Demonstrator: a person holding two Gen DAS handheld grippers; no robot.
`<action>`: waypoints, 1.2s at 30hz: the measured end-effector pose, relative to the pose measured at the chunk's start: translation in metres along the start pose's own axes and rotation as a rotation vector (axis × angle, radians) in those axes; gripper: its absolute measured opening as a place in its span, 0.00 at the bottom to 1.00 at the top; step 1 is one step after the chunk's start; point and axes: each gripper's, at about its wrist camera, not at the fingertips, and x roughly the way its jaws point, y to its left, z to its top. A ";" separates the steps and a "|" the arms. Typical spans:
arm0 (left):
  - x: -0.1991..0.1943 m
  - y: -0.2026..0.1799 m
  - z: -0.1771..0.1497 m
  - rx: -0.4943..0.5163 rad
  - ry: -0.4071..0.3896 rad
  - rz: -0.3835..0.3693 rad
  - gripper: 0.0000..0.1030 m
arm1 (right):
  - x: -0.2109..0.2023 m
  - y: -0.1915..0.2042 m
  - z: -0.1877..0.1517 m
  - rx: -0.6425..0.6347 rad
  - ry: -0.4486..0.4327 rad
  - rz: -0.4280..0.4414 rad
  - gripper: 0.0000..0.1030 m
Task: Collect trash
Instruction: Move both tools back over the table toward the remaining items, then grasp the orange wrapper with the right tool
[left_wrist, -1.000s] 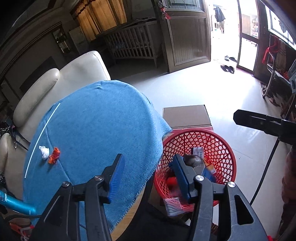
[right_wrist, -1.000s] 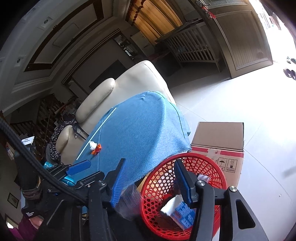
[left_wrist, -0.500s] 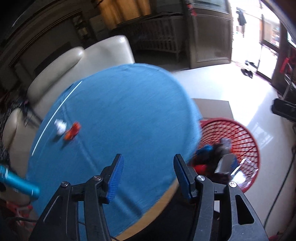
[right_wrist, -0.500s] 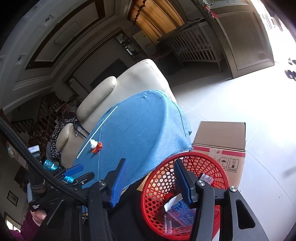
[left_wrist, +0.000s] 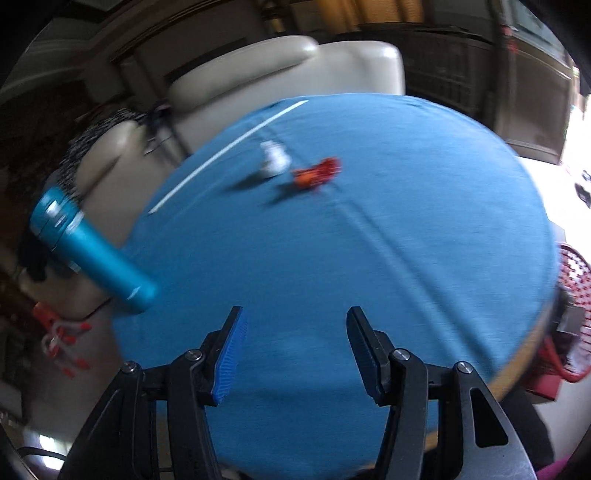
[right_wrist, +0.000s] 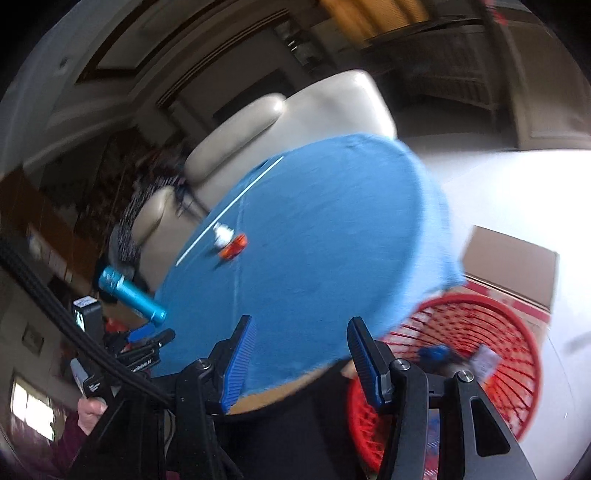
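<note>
An orange wrapper (left_wrist: 316, 173) and a white crumpled scrap (left_wrist: 275, 158) lie side by side on the far part of the blue-covered round table (left_wrist: 351, 258). They also show in the right wrist view, wrapper (right_wrist: 233, 248) and scrap (right_wrist: 222, 233). My left gripper (left_wrist: 293, 354) is open and empty above the table's near part. My right gripper (right_wrist: 299, 365) is open and empty over the table's near edge, beside the red mesh basket (right_wrist: 517, 354) that holds several pieces of trash.
A teal bottle (left_wrist: 88, 251) stands at the table's left edge. A cream sofa (left_wrist: 288, 70) is behind the table. A cardboard box (right_wrist: 513, 266) sits behind the basket on the white floor. The left gripper (right_wrist: 144, 347) shows at left in the right wrist view.
Both views have swung left from the basket toward the table. The wrapper and scrap are now nearer and more central. Both grippers stay open.
</note>
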 end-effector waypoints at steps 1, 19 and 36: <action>0.005 0.010 -0.002 -0.014 0.002 0.019 0.56 | 0.013 0.012 0.006 -0.024 0.020 0.010 0.54; 0.049 0.107 -0.056 -0.112 -0.017 0.127 0.58 | 0.311 0.117 0.103 0.145 0.372 0.111 0.54; 0.076 0.134 -0.002 -0.211 -0.054 0.048 0.59 | 0.445 0.180 0.134 0.018 0.409 -0.239 0.25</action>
